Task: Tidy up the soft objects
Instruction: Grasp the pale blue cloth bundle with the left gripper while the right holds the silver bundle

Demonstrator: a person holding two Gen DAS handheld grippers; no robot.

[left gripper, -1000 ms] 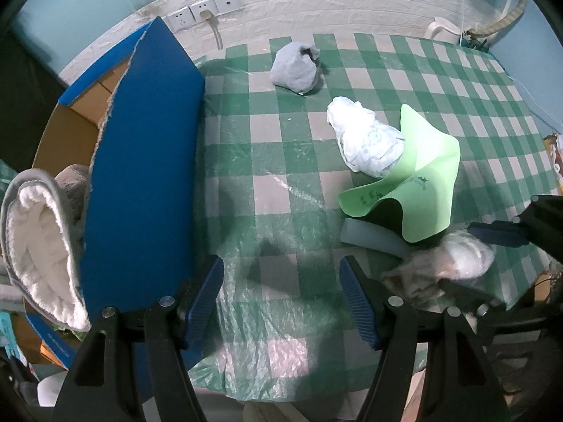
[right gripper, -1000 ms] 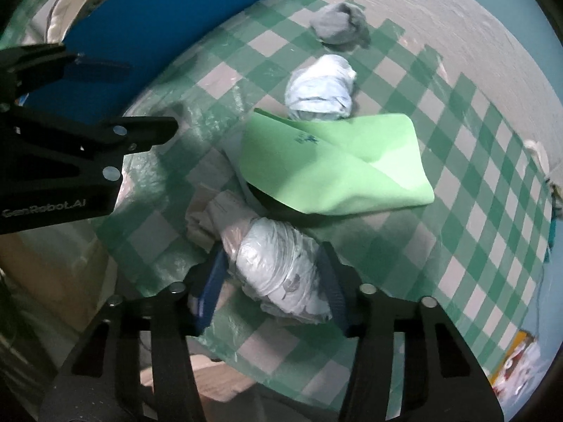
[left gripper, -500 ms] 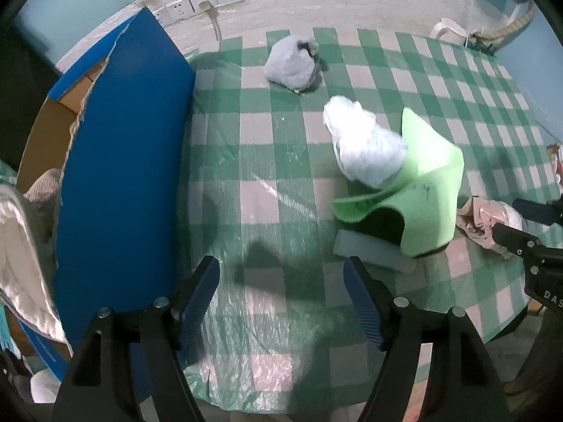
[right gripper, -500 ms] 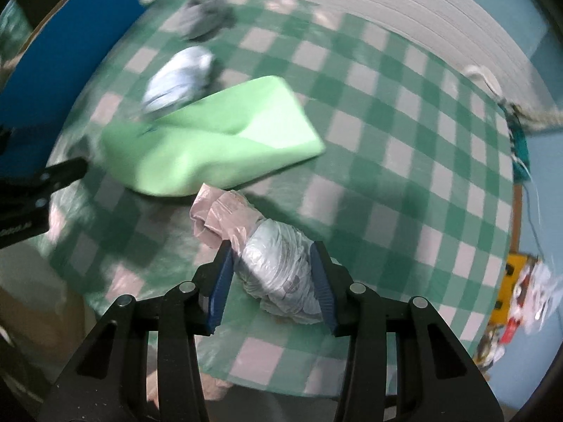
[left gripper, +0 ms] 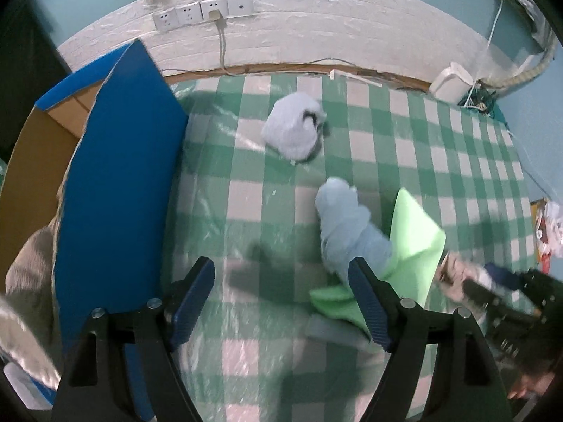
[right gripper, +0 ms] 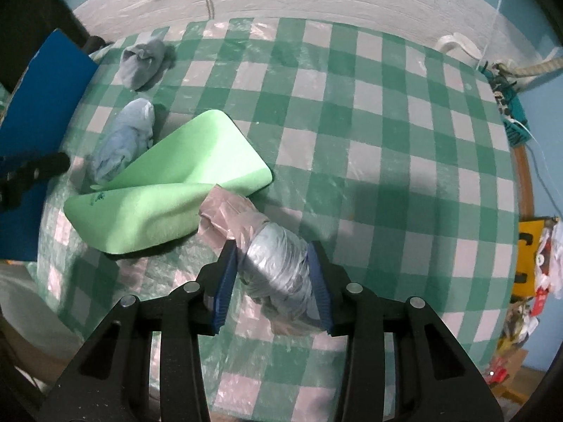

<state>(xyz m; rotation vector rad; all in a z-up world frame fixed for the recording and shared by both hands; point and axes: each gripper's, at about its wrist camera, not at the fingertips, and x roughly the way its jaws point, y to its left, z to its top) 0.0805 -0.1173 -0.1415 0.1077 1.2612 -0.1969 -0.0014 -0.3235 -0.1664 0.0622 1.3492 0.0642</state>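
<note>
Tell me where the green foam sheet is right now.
The green foam sheet lies folded left of centre in the right wrist view, between the pale blue bundle and the wrapped bundle clamped in the right gripper.

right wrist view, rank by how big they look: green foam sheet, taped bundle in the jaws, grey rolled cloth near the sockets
1. Folded green foam sheet, clearly largest.
2. Grey-taped plastic-wrapped bundle, though it sits nearest the camera, so its size is exaggerated.
3. Grey rolled cloth, smallest and farthest.
</note>
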